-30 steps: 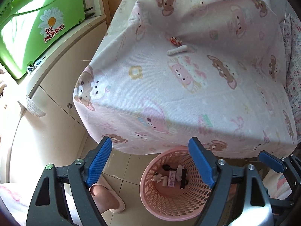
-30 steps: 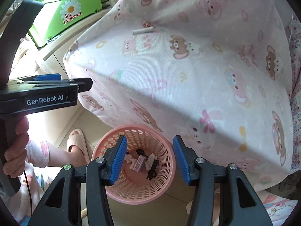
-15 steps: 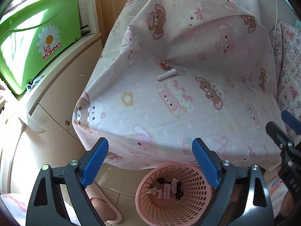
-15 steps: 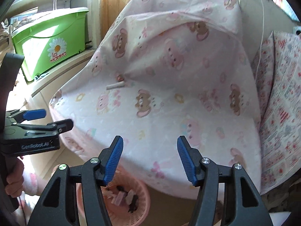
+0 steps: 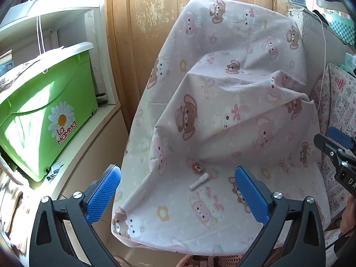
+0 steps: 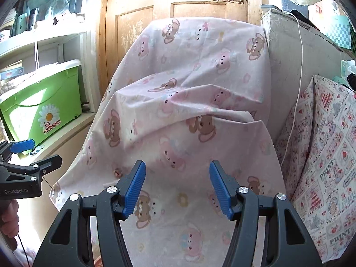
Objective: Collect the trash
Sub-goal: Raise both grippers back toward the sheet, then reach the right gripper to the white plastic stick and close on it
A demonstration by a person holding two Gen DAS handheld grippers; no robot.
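Both grippers are hanging empty with jaws spread wide; the step in hand looks like reaching for the next piece of trash on the bear-print sheet (image 5: 222, 111) draped over the furniture. Two pieces are lying on the flat lower part of the sheet: a small white stick (image 5: 199, 180), lying slantwise, and a round red-orange wrapper (image 5: 198, 166) just beside its upper end at about 12 o'clock. In the left wrist view both are sitting between the blue pads, slightly toward 11 o'clock of the left gripper (image 5: 178, 193), so that one is better lined up. The right gripper (image 6: 177, 187) is facing the middle of the sheet with the wrapper off at its 9 o'clock, and the stick is mostly hidden behind its left finger (image 6: 133, 187). Pink basket rim (image 5: 222, 261) is just peeking in at 6 o'clock, under the sheet's edge. To do it well: I'd be taking one piece at a time, turning the jaws across the stick's long axis, coming down shallow, and closing on the stick only, since soft fabric is likely bunching into the pads. Both grippers are pointing forward and slightly down at the sheet, held above it, not touching. Left is showing side-on at 9 o'clock of the right view; right is showing at 3 o'clock of the left view, well apart.
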